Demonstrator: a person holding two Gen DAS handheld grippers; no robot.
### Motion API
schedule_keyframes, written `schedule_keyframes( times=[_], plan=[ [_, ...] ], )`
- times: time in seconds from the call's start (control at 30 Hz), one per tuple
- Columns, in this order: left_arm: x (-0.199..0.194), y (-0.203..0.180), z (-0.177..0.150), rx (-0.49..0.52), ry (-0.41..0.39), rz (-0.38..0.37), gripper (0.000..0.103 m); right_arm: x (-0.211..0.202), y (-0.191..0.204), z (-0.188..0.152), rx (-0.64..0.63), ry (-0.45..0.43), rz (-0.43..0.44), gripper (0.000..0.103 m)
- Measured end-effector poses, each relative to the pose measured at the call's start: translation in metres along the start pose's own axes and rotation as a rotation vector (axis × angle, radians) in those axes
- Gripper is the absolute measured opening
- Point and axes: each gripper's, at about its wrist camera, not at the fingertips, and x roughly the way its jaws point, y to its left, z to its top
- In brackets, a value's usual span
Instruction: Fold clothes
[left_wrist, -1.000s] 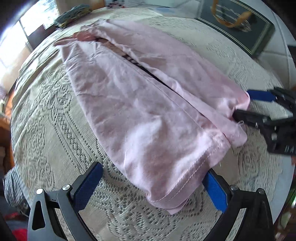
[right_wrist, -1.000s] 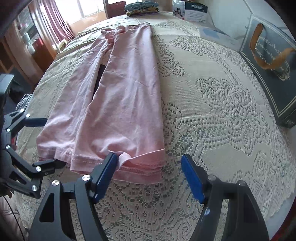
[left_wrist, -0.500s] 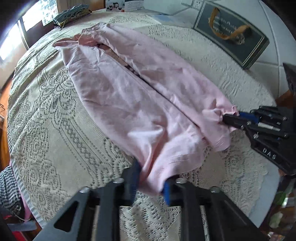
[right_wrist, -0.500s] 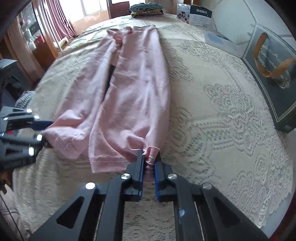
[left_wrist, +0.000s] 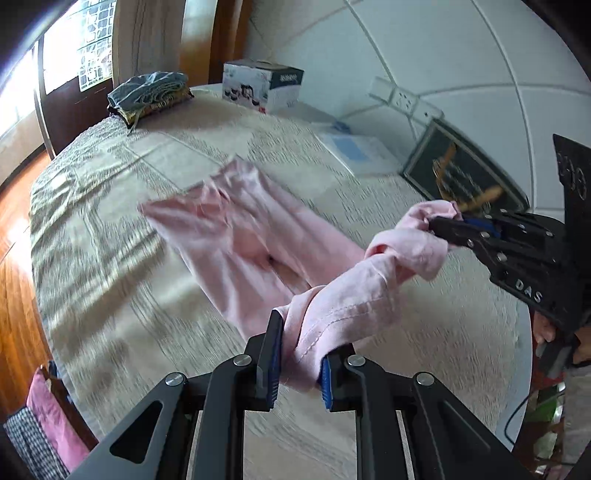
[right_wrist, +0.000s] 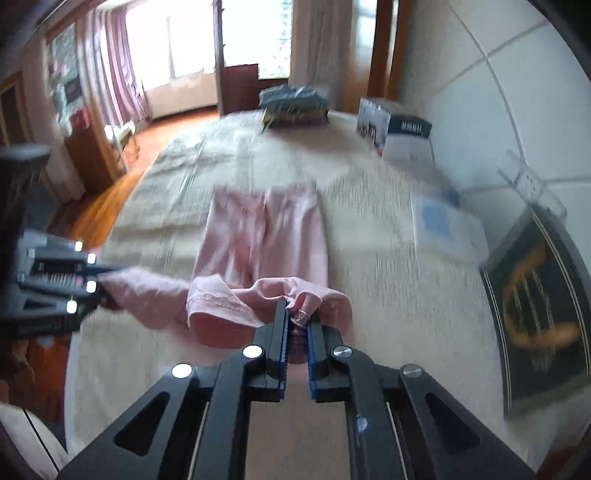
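Left claw (left_wrist: 298, 356) clamps pink cotton trousers (left_wrist: 236, 236) at stitched hem; right claw (right_wrist: 296, 334) pinches other hem (bunched, soft), lace-patterned tabletop (left_wrist: 110, 229), "DAS" right edge.

Trousers (left_wrist: 236, 236) on tablecloth (left_wrist: 110, 221), mid-table; near end lifted off cloth. Left gripper (left_wrist: 299, 354) at 6 o'clock in left wrist view, clamped on hem. Right gripper (left_wrist: 436, 225) at 3 o'clock, clamped on other hem corner. Folded clothes pile (left_wrist: 147, 92) at 11 o'clock, far table edge. Box (left_wrist: 262, 86) at 12, right of pile. Gift bag (left_wrist: 461, 177) at 2, against wall.
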Motion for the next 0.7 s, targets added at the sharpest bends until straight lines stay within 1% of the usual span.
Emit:
schedule_keyframes(
  times=[0.03, 0.07, 0.1, 0.17, 0.2, 0.27, 0.33, 0.37, 0.4, 0.43, 0.47, 0.5, 0.53, 0.57, 0.63, 0.7],
  plan=[
    [0.002, 0.009, 0.01, -0.002, 0.0, -0.013, 0.017, 0.012, 0.0, 0.018, 0.015, -0.006, -0.005, 0.008],
    [0.008, 0.027, 0.028, -0.002, 0.004, -0.025, 0.017, 0.021, 0.002, 0.031, 0.028, -0.007, -0.01, 0.008],
    [0.013, 0.042, 0.042, 0.001, 0.009, -0.031, 0.017, 0.041, 0.001, 0.055, 0.046, -0.001, -0.01, 0.008],
    [0.029, 0.071, 0.068, 0.001, 0.029, -0.041, 0.017, 0.071, -0.002, 0.085, 0.055, 0.017, -0.022, 0.008],
    [0.039, 0.086, 0.082, -0.001, 0.043, -0.046, 0.017, 0.096, -0.003, 0.105, 0.061, 0.042, -0.028, 0.008],
    [0.06, 0.115, 0.105, -0.013, 0.071, -0.048, 0.017, 0.133, -0.005, 0.13, 0.081, 0.079, -0.03, 0.008],
    [0.079, 0.143, 0.125, -0.034, 0.097, -0.041, 0.018, 0.17, -0.008, 0.146, 0.113, 0.141, -0.017, 0.008],
    [0.085, 0.15, 0.128, -0.033, 0.108, -0.036, 0.026, 0.19, -0.01, 0.153, 0.137, 0.178, -0.012, 0.011],
    [0.09, 0.157, 0.131, -0.033, 0.12, -0.031, 0.037, 0.205, -0.013, 0.156, 0.165, 0.207, -0.023, 0.015],
    [0.095, 0.164, 0.134, -0.032, 0.131, -0.026, 0.075, 0.213, -0.016, 0.158, 0.19, 0.215, -0.053, 0.032],
    [0.1, 0.17, 0.136, -0.028, 0.142, -0.021, 0.101, 0.214, -0.018, 0.16, 0.209, 0.21, -0.068, 0.064],
    [0.096, 0.168, 0.132, -0.006, 0.143, -0.02, 0.103, 0.211, -0.023, 0.16, 0.246, 0.193, -0.061, 0.077],
    [0.093, 0.167, 0.128, 0.017, 0.145, -0.019, 0.103, 0.208, -0.029, 0.159, 0.286, 0.174, -0.054, 0.087],
    [0.09, 0.165, 0.123, 0.04, 0.147, -0.018, 0.103, 0.196, -0.037, 0.157, 0.342, 0.148, -0.05, 0.087],
    [0.084, 0.162, 0.115, 0.085, 0.15, -0.016, 0.103, 0.175, -0.046, 0.149, 0.407, 0.119, -0.064, 0.087],
    [0.078, 0.158, 0.107, 0.131, 0.153, -0.013, 0.103, 0.145, -0.052, 0.128, 0.488, 0.107, -0.086, 0.087]
  ],
)
